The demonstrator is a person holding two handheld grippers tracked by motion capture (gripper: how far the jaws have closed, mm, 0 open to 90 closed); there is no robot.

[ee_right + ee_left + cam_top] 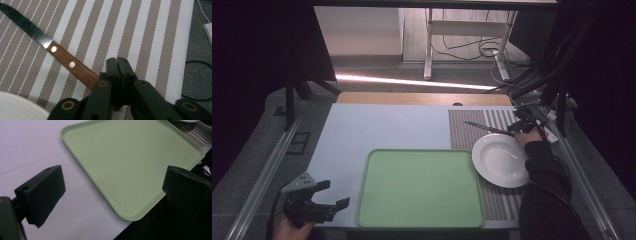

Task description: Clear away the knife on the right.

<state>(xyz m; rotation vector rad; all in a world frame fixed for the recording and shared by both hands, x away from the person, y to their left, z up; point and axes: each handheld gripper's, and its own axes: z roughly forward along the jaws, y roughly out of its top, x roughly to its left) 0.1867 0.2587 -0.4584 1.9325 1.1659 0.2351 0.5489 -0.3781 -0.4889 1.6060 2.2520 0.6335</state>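
On the table: one knife (62,60), one white plate (501,160), one green tray (420,188), one striped placemat (497,200), and two grippers.

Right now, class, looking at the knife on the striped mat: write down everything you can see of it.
The knife has a dark serrated steel blade and a brown handle that looks like wood, fixed with two pale metal rivets. In the high view it points away from the right gripper toward the table's middle, above the striped placemat and just beyond the white plate. The gripper's jaws are closed on the butt end of the handle. Whether the blade rests on the mat or is lifted slightly cannot be told.
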